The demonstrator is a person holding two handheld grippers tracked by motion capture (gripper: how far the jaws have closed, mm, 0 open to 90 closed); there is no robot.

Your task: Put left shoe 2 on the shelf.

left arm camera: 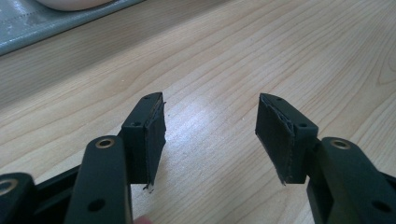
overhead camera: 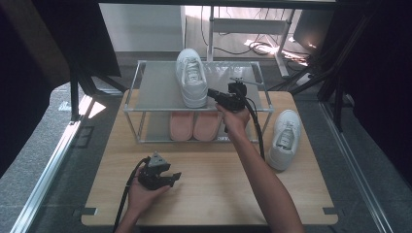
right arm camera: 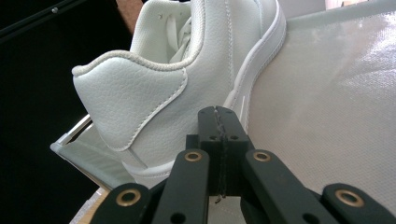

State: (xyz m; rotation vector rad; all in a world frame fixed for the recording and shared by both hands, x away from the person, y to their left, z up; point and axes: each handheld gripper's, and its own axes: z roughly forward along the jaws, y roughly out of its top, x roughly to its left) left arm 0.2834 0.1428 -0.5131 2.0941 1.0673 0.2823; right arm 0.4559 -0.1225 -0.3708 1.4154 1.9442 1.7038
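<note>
A white sneaker (overhead camera: 191,77) lies on the top shelf of a small metal-framed rack (overhead camera: 155,87), toe pointing away. My right gripper (overhead camera: 212,93) is shut with nothing between its jaws, its tip right at the sneaker's heel side; whether it touches I cannot tell. In the right gripper view the closed jaws (right arm camera: 219,122) sit just in front of the sneaker's heel (right arm camera: 140,102) and sole edge. A second white sneaker (overhead camera: 284,138) lies on the table at the right. My left gripper (overhead camera: 174,177) rests open near the table's front; its jaws (left arm camera: 210,133) stand wide over bare wood.
A pair of pink slippers (overhead camera: 196,125) sits on the rack's lower shelf. The wooden table (overhead camera: 218,194) has free room across its front. Dark frames and a white desk leg stand behind the rack. A grey shelf edge (left arm camera: 56,25) shows far off in the left gripper view.
</note>
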